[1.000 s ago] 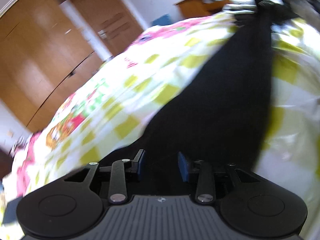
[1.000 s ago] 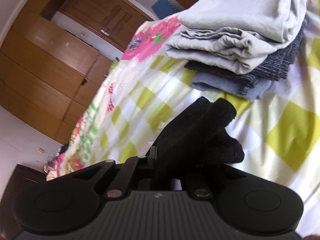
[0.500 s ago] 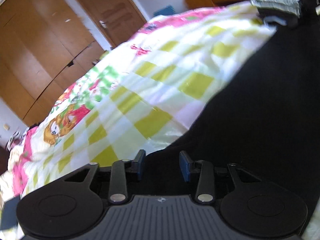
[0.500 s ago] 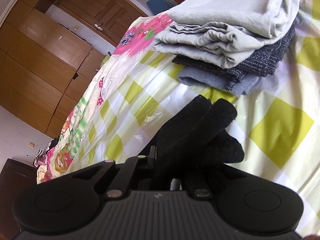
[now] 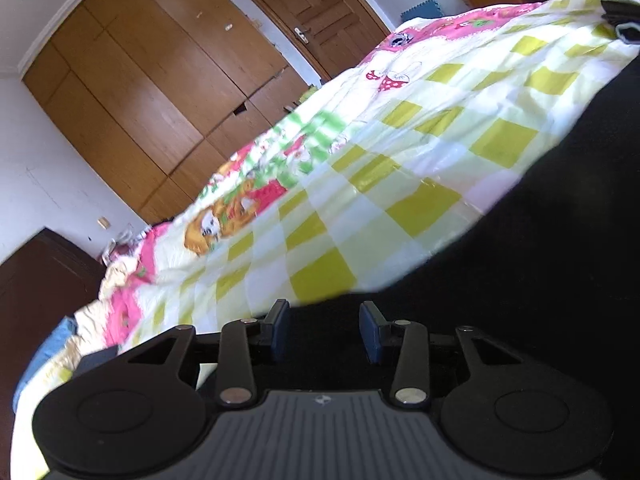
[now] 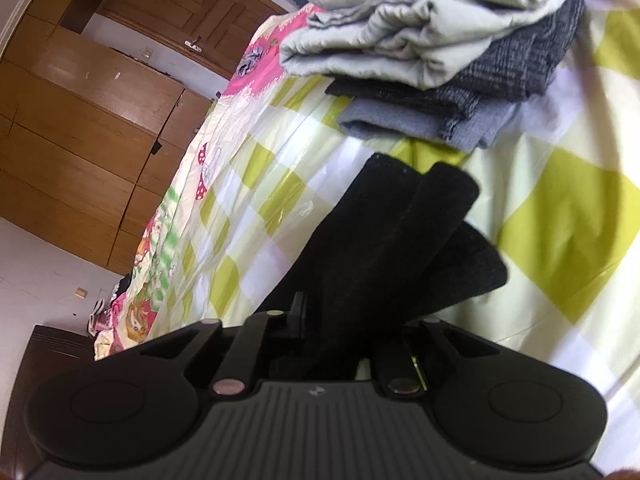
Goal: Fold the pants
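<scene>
On a bed (image 5: 400,184) spread with a yellow-and-white checked quilt bordered in pink cartoon prints, your two grippers work a pair of black pants (image 6: 384,240). In the right wrist view, the bunched end of the pants runs up from between the fingers of your right gripper (image 6: 340,320) and lies on the quilt in thick folds, its tip just short of a stack of folded clothes (image 6: 440,40): a pale grey garment on top, a dark speckled one beneath, a blue-grey one at the bottom. The right fingers have just been easing apart, with the black cloth between them; whether the pads press on it is hidden by the cloth itself, so you cannot tell if the grip holds. In the left wrist view, your left gripper (image 5: 324,328) has its blue-padded fingers (image 5: 280,328) standing apart, with black fabric lying under and between them, filling the lower right of the view, while no pad is seen pressing on it. The same stack of clothes shows small at the far upper right of that view. Beyond the bed stand a wooden wardrobe (image 5: 140,80) and a wooden door (image 5: 320,16), and a dark cabinet (image 5: 36,280) sits at the left edge.
</scene>
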### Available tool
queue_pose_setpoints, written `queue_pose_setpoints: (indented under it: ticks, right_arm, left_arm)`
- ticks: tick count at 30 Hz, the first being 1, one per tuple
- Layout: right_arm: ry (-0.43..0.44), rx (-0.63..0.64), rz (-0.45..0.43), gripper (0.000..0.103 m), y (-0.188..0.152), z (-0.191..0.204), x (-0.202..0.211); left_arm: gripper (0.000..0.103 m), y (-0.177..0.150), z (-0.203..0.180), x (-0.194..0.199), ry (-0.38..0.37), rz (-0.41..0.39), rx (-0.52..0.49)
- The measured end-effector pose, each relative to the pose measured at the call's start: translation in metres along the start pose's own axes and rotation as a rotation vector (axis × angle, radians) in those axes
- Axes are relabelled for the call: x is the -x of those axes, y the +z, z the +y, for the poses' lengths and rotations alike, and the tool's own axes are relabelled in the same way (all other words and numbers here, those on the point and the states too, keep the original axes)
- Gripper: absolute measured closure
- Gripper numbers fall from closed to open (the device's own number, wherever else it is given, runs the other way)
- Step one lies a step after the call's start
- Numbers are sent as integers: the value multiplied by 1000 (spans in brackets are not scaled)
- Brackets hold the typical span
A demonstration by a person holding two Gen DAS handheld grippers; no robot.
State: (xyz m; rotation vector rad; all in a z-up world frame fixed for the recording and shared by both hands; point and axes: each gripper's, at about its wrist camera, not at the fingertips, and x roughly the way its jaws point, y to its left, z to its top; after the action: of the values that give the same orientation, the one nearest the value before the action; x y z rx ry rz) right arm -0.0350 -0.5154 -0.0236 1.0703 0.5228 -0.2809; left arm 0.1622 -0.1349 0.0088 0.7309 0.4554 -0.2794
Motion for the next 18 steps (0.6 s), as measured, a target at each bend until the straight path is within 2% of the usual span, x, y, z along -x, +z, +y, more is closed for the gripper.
queue_pose_setpoints:
  ticks: [2,4,6,10,14,18]
  right_arm:
    - [-39,14,-1,94,-3,8,-4]
    - [-21,42,-16,95,-7,26,2]
    - [-3,105,-28,95,-12,56,9]
    - [76,277,-10,96,-35,135,13]
    - [194,451,54,96,-83,227,0]
    - [267,686,172,96,-165,311,-32]
  left_arm:
    - [49,-15,2,9,-50,27,13]
    - [49,-31,-1,17,-44,38,-16]
    - [49,-42,1,22,-51,43,-11]
    - [48,-54,19,26,-46,54,85]
    - [48,-72,43,30,-19,72,217]
    - [48,-97,64,34,85,95,235]
